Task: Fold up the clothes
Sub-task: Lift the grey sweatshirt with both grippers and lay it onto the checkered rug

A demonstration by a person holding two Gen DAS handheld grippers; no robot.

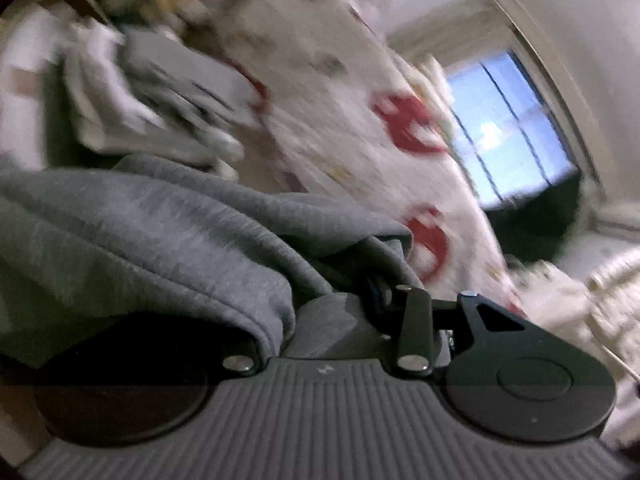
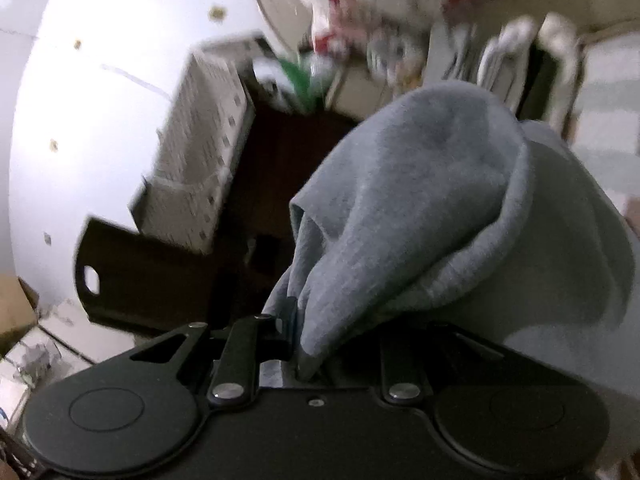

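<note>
Fabric of grey garment point(image 1: 168, 232) hides both pinching grippers' fingertips; surroundings blurred.

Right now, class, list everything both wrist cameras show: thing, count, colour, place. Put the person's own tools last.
grey sweatshirt: one, grey, draped over both grippers, held off the bed
bedsheet: one, white with red print, behind the sweatshirt
pile of clothes: one, white and grey, blurred, upper left on the bed
window: one, bright blue, right of the bed
perforated basket: one, white, on dark furniture
left gripper: black, shut on fabric
right gripper: black, shut on fabric
</note>
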